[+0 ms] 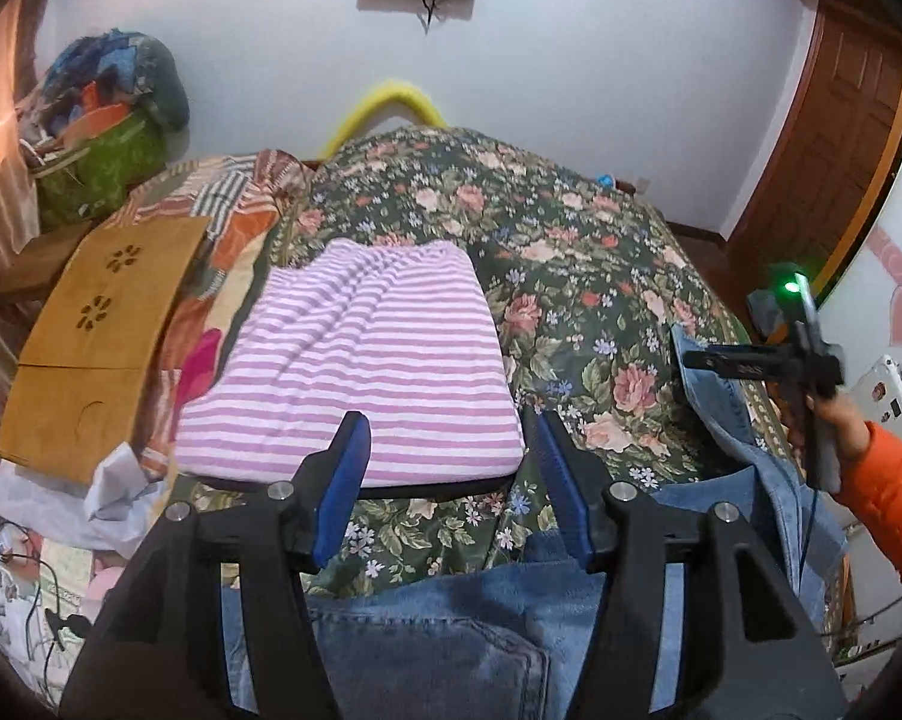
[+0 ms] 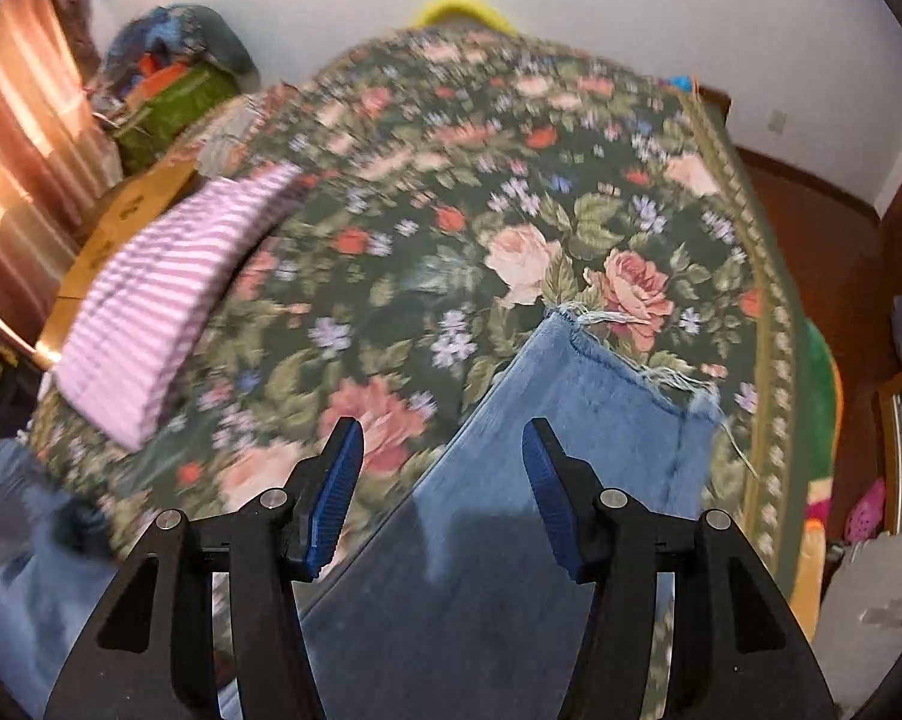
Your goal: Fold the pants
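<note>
Pants (image 2: 571, 420) lie flat on flowered bedspread (image 2: 451, 210), to right of striped folded garment (image 1: 355, 360), long axis from waist to frayed hem. Left gripper (image 1: 451, 480) over waist, right gripper (image 2: 442, 480) over leg toward hem; both jaws spread, nothing pinched.

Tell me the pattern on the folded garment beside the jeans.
Pink-and-white stripes on the folded garment, clearest in the left wrist view.

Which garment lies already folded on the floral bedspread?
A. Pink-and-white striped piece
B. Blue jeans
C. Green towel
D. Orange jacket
A: the striped piece sits as a neat rectangle on the floral bedspread, while the jeans lie with a frayed leg stretched out.
</note>
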`<state>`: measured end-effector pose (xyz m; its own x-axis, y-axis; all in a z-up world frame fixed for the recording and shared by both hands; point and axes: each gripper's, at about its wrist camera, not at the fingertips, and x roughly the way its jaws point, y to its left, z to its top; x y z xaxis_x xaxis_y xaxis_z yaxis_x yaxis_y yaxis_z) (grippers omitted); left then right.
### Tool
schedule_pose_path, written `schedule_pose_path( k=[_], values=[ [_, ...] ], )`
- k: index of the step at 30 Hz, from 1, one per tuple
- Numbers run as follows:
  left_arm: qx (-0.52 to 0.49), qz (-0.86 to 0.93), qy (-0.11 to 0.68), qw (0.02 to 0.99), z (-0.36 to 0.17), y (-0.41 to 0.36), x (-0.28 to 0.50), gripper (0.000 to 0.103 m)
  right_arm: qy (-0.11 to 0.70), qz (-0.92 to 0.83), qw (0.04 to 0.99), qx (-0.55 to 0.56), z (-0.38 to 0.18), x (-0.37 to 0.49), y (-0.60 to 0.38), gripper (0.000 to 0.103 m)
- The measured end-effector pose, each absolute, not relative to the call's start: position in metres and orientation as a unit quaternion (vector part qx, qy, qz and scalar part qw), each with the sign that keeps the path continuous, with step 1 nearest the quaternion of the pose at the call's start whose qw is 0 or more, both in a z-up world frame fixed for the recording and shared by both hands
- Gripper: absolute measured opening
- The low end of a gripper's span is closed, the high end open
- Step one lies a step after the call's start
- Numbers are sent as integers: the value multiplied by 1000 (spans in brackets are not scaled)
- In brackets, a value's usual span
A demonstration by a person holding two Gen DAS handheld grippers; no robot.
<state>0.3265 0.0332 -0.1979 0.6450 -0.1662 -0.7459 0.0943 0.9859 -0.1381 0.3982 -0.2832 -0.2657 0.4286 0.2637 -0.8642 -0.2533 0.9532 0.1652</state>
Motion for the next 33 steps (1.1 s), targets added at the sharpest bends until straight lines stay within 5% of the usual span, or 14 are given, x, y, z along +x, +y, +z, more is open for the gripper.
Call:
schedule_pose_path(
  k=[8,11,14,33],
  values=[
    [-39,-74,426,901,-215,30,335,56,562,127,817,3,-319,429,-284,46],
    [-35,-75,430,899,-216,26,333,56,548,129,826,-3,-315,422,-287,18],
    [-31,-77,432,898,-210,22,325,56,547,138,826,7,-310,417,-294,10],
    [-74,-185,483,852,-196,-78,231,65,392,133,906,90,-156,305,-396,7]
  ],
)
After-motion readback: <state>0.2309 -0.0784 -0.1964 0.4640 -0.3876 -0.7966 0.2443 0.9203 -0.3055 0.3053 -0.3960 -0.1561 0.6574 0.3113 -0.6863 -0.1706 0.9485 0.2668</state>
